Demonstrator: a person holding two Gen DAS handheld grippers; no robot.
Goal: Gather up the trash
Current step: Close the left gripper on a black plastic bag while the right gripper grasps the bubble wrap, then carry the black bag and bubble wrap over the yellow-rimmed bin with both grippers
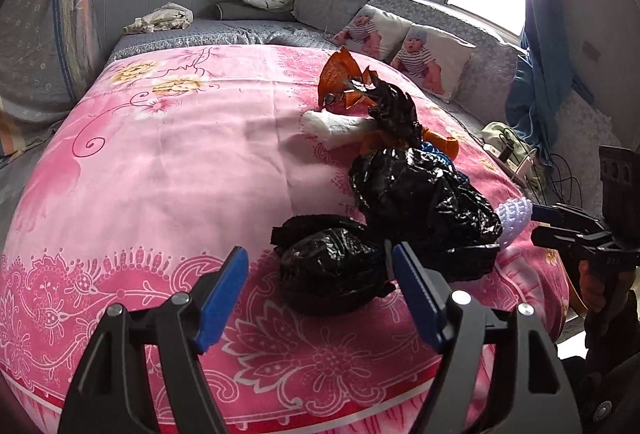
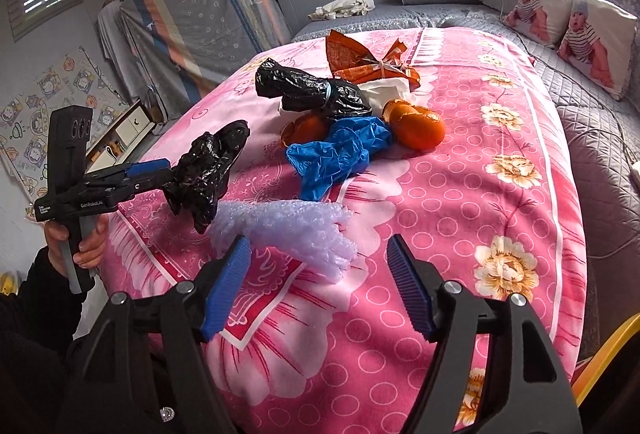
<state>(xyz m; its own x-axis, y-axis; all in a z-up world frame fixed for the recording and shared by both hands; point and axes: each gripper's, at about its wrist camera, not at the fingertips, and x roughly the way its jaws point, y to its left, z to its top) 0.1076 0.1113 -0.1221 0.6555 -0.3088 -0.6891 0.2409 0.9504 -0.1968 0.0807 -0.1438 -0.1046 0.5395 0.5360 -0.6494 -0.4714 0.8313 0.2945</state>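
Trash [image 2: 344,102] is heaped up mid-bed on the pink blanket [image 2: 460,214]: black bags, an orange wrapper [image 2: 352,54], a blue bag [image 2: 340,150] and orange peels. Your left gripper [image 1: 320,252] is spread wide and holding nothing. A small black bag [image 1: 332,270] sits right between its tips, close to the right finger. Your right gripper [image 2: 319,240] is wide open too and also has hold of nothing, with the bubble wrap [image 2: 288,230] lying just ahead of its fingers.
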